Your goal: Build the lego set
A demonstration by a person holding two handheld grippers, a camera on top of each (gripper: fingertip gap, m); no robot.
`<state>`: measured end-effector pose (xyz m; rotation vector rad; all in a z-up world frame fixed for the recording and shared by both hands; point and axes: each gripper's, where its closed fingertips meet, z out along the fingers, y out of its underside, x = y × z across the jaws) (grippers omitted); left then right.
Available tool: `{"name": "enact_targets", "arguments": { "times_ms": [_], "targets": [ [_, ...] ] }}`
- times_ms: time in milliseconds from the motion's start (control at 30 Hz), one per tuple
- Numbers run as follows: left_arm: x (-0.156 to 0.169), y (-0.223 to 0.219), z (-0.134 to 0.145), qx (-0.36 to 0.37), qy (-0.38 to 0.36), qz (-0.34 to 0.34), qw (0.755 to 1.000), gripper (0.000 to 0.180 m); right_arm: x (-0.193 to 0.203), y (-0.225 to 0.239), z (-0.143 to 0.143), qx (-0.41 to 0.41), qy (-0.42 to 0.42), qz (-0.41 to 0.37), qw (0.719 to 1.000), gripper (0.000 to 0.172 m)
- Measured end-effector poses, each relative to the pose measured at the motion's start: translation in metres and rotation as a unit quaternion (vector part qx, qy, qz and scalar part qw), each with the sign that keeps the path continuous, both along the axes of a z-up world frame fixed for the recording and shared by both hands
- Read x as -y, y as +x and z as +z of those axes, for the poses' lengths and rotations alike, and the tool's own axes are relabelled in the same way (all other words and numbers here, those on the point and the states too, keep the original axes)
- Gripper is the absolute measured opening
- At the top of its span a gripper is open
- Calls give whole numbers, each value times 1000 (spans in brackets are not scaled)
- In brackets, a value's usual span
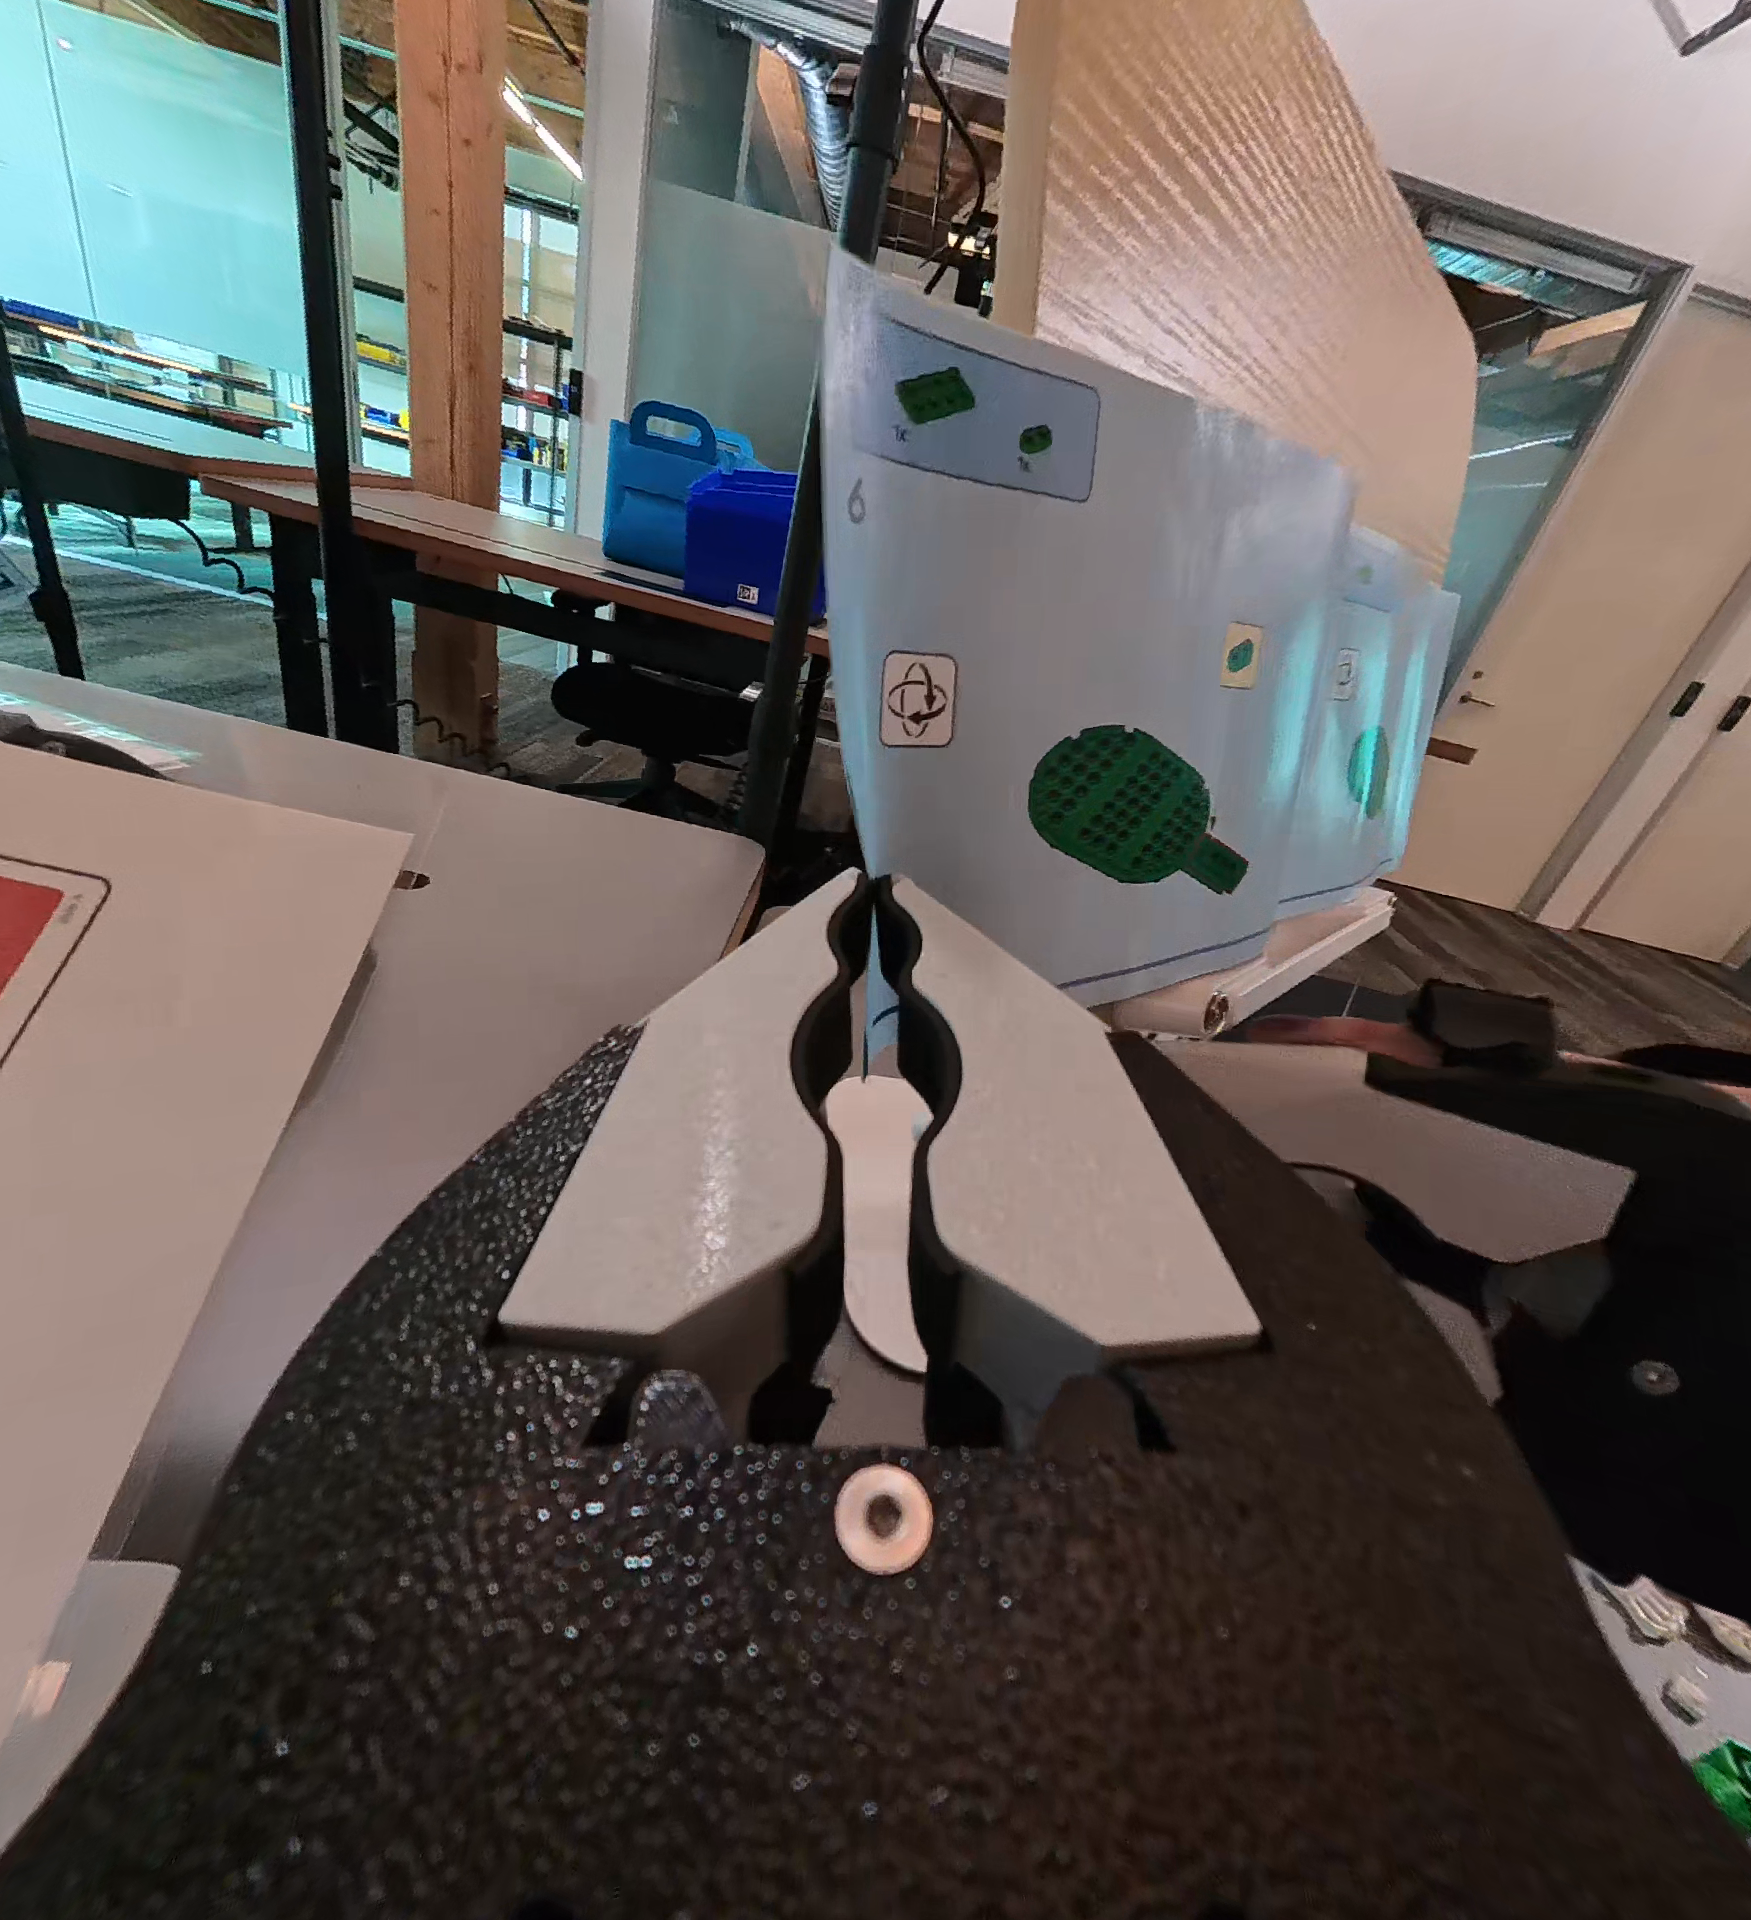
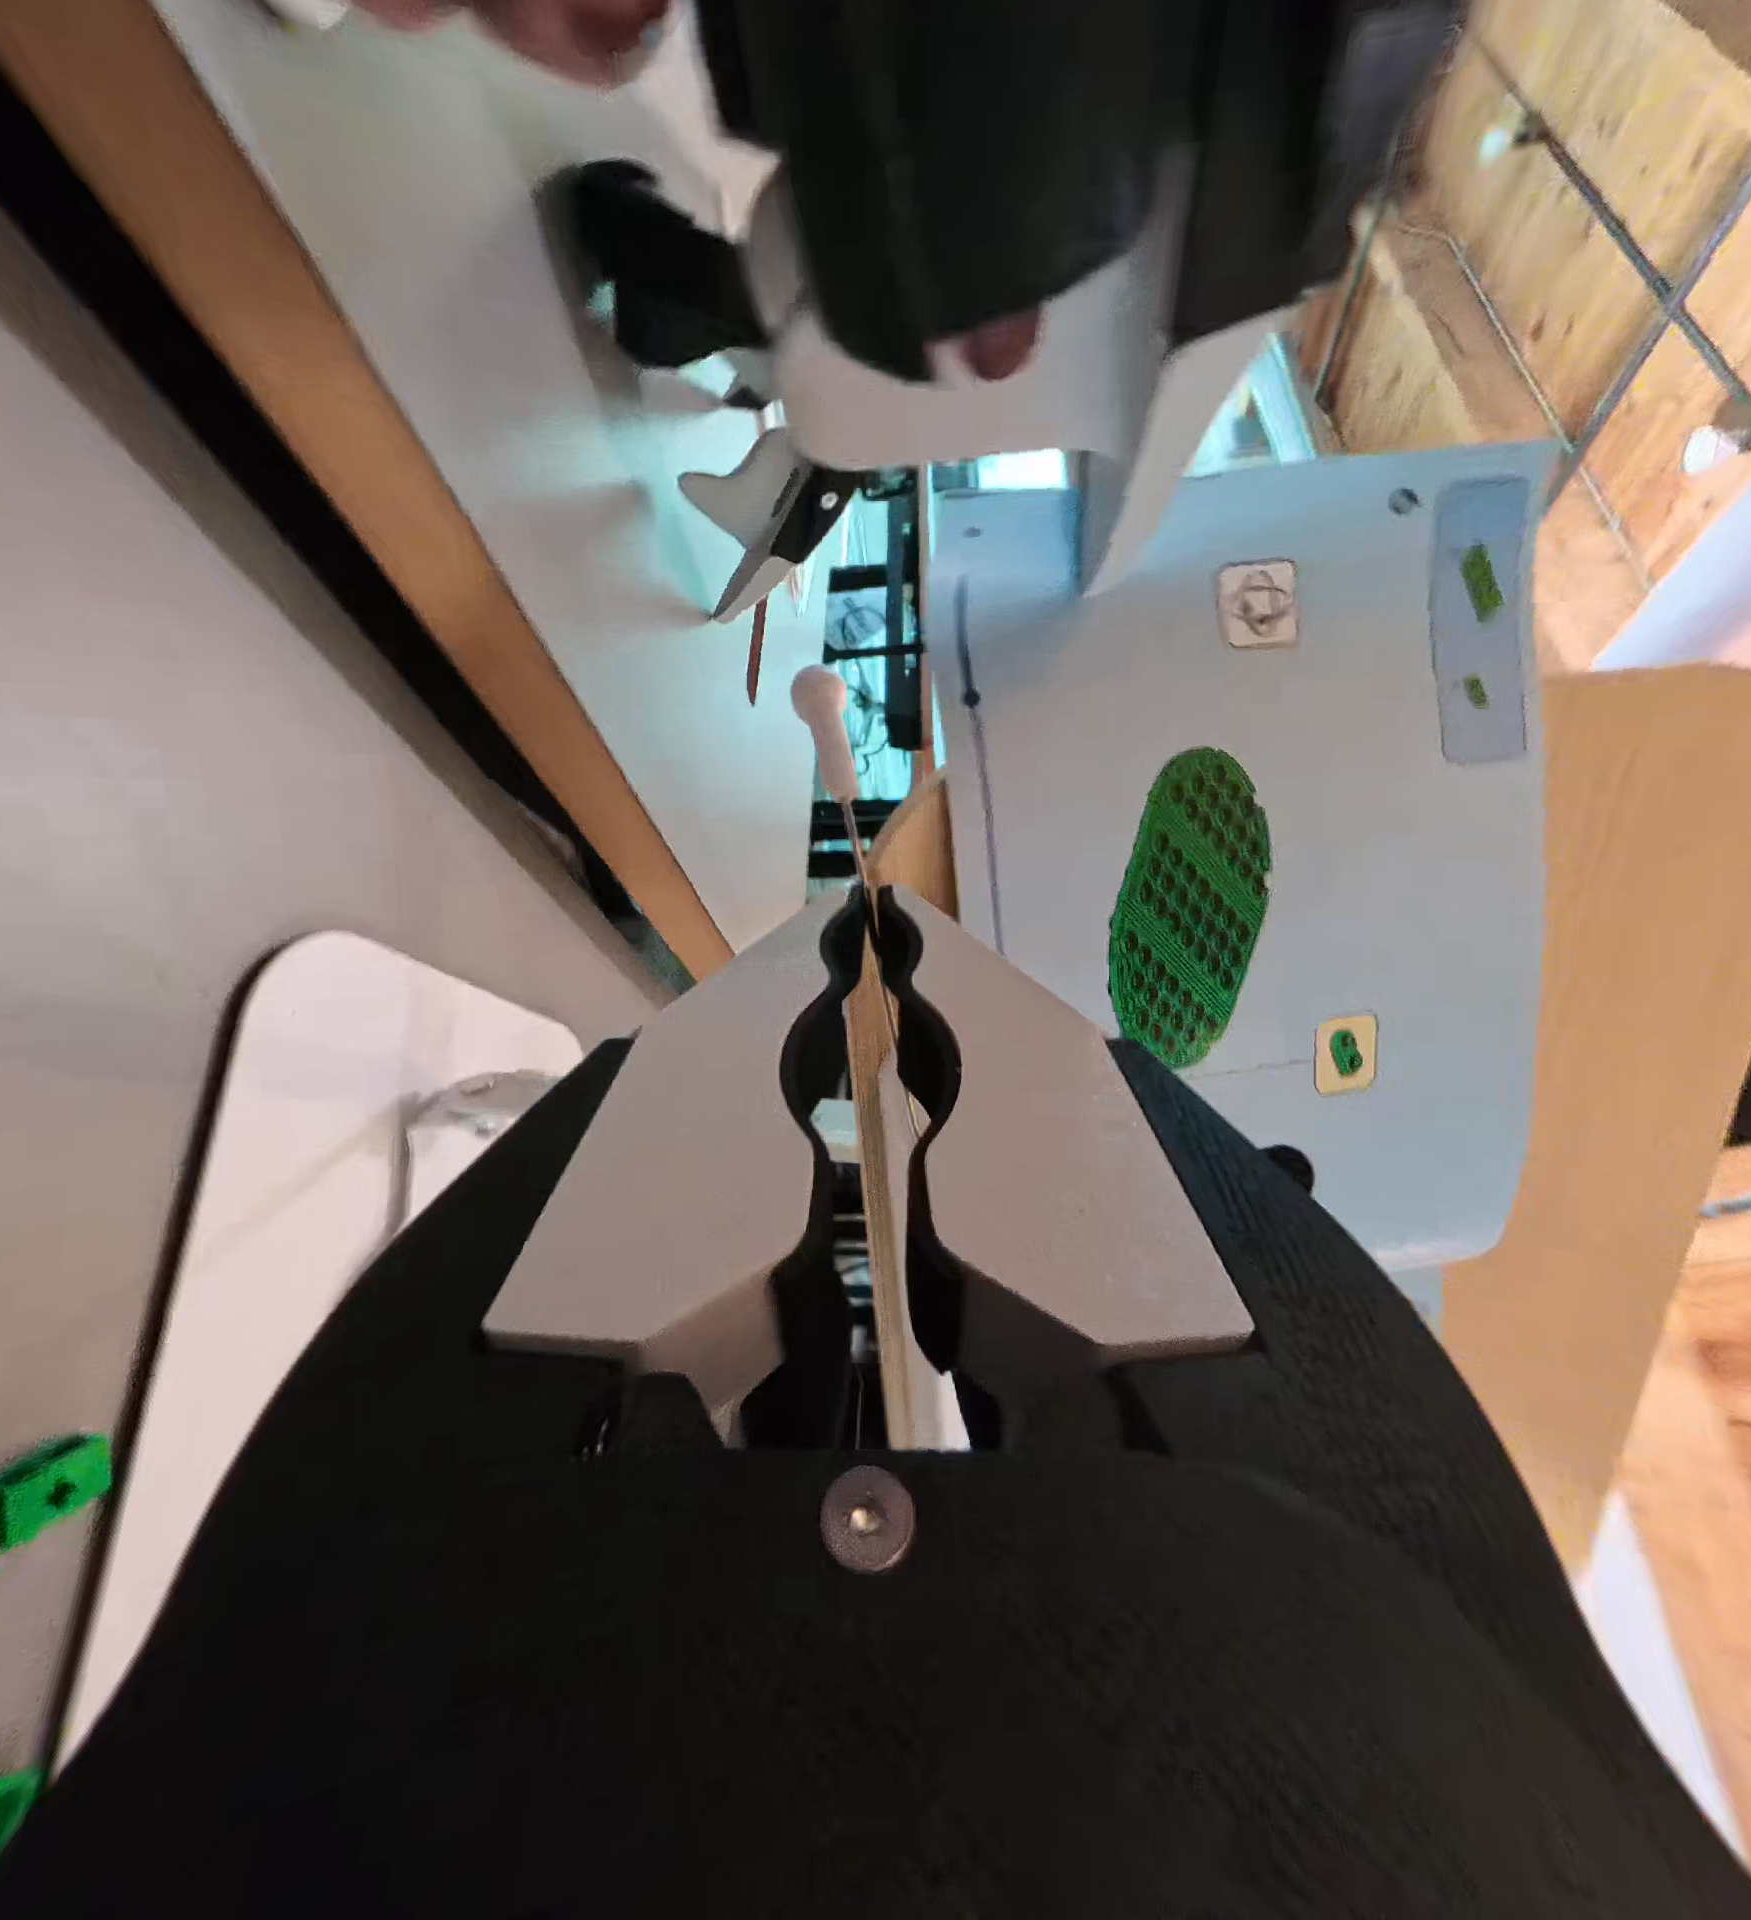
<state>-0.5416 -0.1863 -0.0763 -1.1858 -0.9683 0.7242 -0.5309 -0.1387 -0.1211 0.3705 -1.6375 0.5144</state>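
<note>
My left gripper [image 1: 876, 883] is shut on the lower edge of a light-blue instruction page [image 1: 1058, 644], which stands up from the pinch. The page shows a printed green studded plate. It rests against a tan wooden stand board [image 1: 1214, 312]. In the right wrist view the same page [image 2: 1370, 831] lies on the board [image 2: 1681, 935], and the left gripper's white fingers [image 2: 1006, 416] meet its edge. My right gripper [image 2: 871, 894] is shut on a thin metal wire arm [image 2: 850, 821] with a white knob, at the board's edge. The right gripper also shows in the left wrist view [image 1: 1660, 1299].
A white card with a red label [image 1: 123, 1039] lies on the white table at the left. Loose green bricks lie on the table [image 1: 1744, 1787] [image 2: 9, 1496]. The stand's white ledge [image 1: 1318, 945] sits under the page. Desks, a chair and blue bins [image 1: 705, 509] are behind. My hands' fingertips stand some 7 centimeters from each other.
</note>
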Motion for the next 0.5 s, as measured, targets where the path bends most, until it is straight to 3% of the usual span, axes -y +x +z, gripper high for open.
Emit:
{"name": "enact_targets", "arguments": {
  "times_ms": [233, 367, 500],
  "targets": [
    [1, -4, -2, 0, -28, 19, 999, 0, 1, 2, 18, 30, -141, 26, 989, 0],
    [0, -4, -2, -4, -34, 23, 999, 0, -3, -1, 30, 73, -234, 34, 969, 0],
    [4, -6, -2, 2, -23, 35, 999, 7, -4, -3, 33, 76, -246, 19, 966, 1]
  ]
}}
